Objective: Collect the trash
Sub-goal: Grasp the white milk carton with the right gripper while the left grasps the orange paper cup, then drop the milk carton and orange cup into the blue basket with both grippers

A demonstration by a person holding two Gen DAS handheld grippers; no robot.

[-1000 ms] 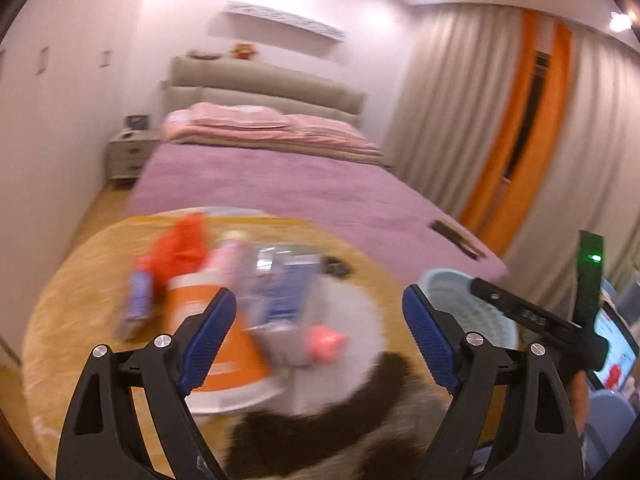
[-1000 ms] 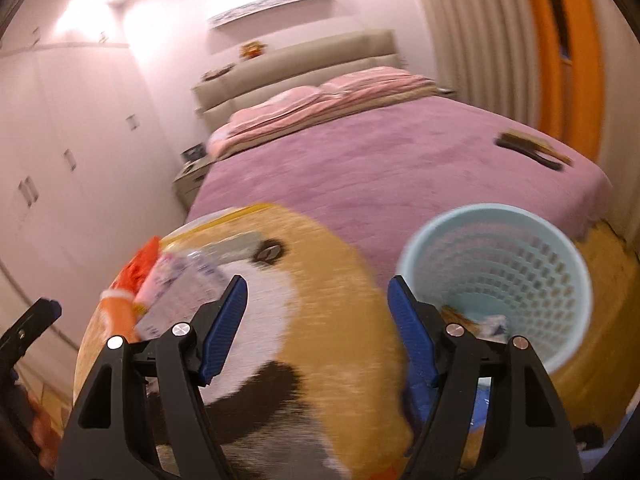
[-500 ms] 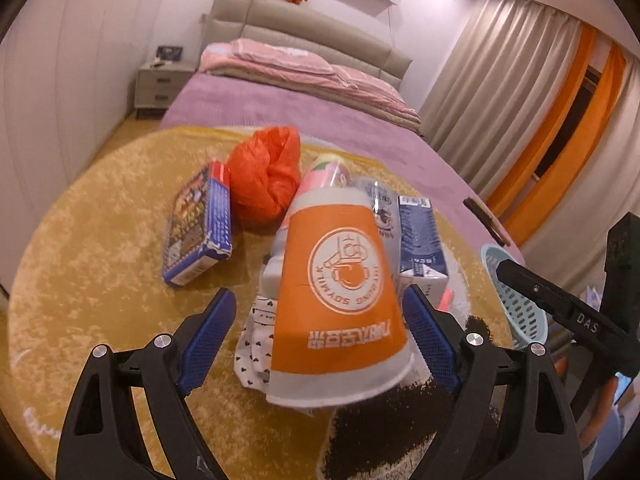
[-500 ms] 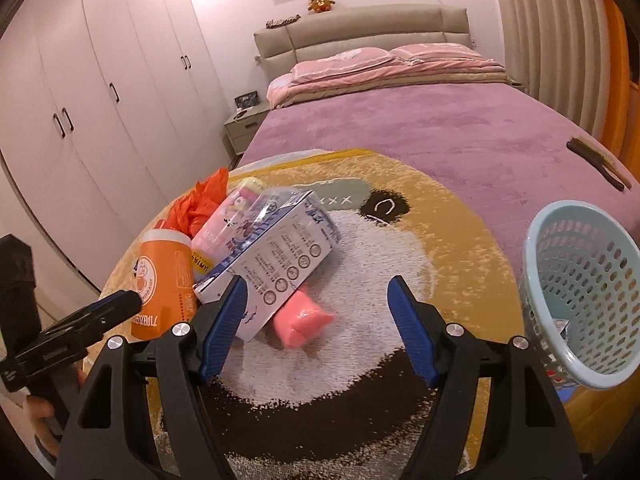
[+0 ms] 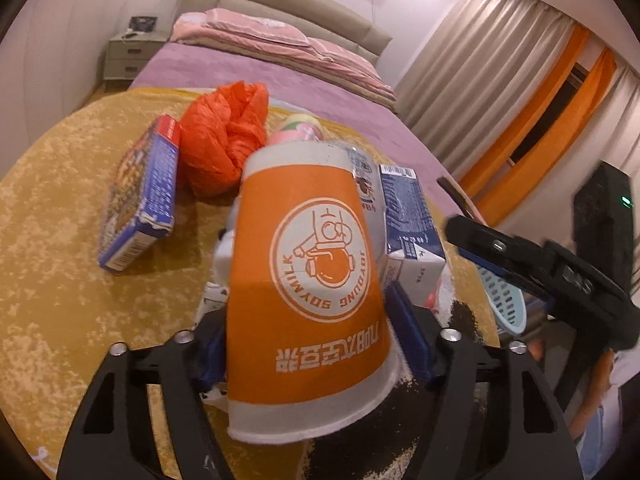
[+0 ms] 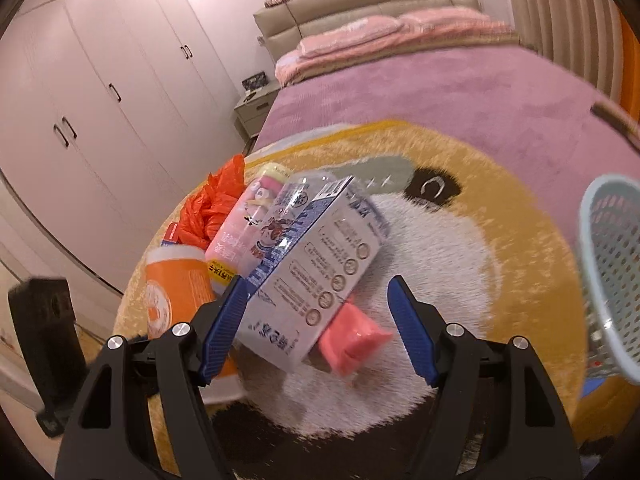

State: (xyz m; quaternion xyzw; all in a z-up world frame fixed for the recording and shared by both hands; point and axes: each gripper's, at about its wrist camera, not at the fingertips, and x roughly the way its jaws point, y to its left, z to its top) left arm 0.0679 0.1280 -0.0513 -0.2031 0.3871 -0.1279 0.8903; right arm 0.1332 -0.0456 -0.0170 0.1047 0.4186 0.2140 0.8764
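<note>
Left tool (image 5: 308, 344) has just been closing round the orange cup (image 5: 308, 280) near on the rug (image 5: 52, 240), pads at its sides; pickup starting. Right tool (image 6: 316, 328) wide over the carton (image 6: 316, 276); basket (image 6: 612, 272) right.

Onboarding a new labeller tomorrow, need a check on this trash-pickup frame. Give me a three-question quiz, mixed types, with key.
1. Multiple choice: what lies between the pads of the left gripper? A) the orange cup B) a slipper C) a banana peel
2. True or false: the right gripper is clamped on the milk carton.
3. At which edge of the right wrist view is the blue basket?
Key: 1 A; the jaws have just been closing, with the cup between them. 2 False; it stands open, one pad well clear of the carton. 3 The right edge.
</note>
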